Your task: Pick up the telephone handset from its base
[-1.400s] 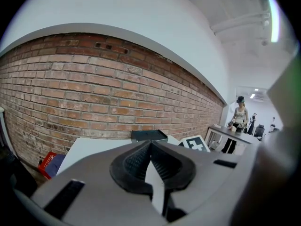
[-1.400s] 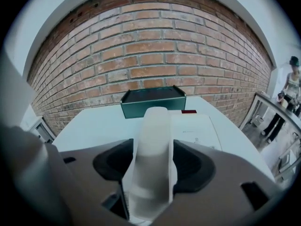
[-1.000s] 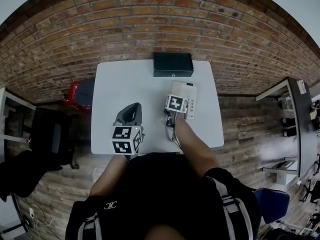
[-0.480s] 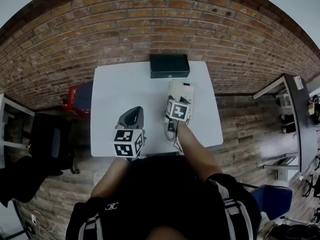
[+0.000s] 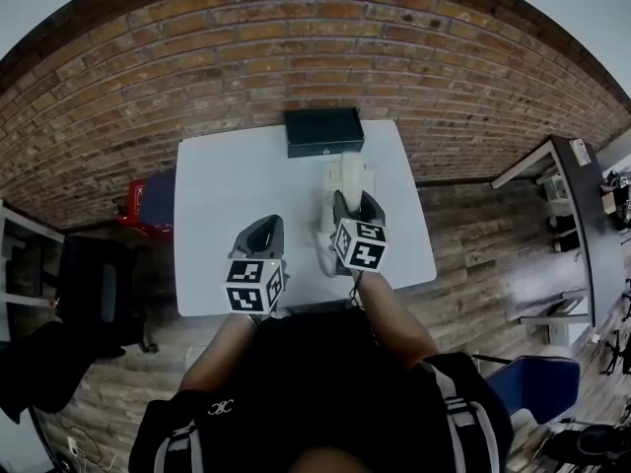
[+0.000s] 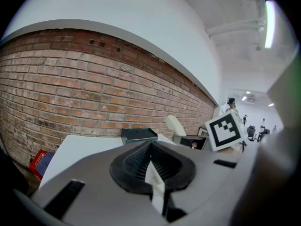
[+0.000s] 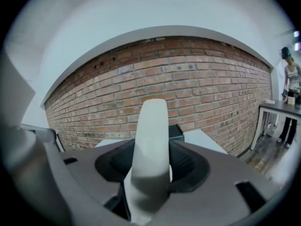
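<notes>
At the left, the left gripper [image 6: 153, 173] hangs over the near edge of the white table [image 5: 217, 175], its claw pressed together on nothing. Behind it a black box [image 5: 323, 131] sits against the brick wall. To the right, the right gripper [image 7: 150, 168] pinches the white telephone handset [image 7: 151, 135] low on its body, so most of its length sticks out past the jaws, above the base [image 5: 327, 205], which the gripper mostly hides. With 1 grip point near the end, the smooth plastic could pivot or slide out if swung. Any cord to the base, which I cannot make out clearly, could drag the base along.
</notes>
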Available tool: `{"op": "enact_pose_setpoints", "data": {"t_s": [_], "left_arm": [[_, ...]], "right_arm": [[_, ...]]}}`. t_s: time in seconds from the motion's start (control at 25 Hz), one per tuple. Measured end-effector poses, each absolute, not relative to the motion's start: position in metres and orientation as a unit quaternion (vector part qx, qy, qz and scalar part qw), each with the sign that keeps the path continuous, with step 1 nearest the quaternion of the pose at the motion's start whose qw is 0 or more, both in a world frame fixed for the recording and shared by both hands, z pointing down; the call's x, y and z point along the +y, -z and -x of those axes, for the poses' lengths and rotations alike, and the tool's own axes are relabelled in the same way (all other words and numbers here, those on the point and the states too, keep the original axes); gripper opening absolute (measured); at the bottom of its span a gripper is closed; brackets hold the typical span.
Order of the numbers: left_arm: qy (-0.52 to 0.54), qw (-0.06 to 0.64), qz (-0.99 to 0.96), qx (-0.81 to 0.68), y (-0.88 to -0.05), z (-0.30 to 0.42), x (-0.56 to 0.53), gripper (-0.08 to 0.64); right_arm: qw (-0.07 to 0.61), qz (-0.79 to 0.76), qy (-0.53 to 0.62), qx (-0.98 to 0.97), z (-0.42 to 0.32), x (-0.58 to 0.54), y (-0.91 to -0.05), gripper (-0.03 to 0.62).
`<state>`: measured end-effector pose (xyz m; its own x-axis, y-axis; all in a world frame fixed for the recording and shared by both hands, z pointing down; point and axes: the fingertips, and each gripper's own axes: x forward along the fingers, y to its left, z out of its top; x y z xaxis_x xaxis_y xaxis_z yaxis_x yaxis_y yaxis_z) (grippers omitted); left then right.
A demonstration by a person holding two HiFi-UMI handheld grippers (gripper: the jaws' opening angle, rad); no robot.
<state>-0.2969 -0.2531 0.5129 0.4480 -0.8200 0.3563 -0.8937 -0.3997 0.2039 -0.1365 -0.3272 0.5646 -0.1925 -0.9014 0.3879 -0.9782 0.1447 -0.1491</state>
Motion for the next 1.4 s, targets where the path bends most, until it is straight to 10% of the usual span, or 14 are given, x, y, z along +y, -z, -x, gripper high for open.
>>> {"op": "enact_pose_setpoints", "data": {"t_s": [1.4], "left_arm": [[-0.092,0.148,-0.855,-0.488,-0.500,0.293,-0.275,0.002]], "right_arm": [[0.024,-0.641,-0.092,-0.762,0.134,-0.278,-0.479,0.204]]}}
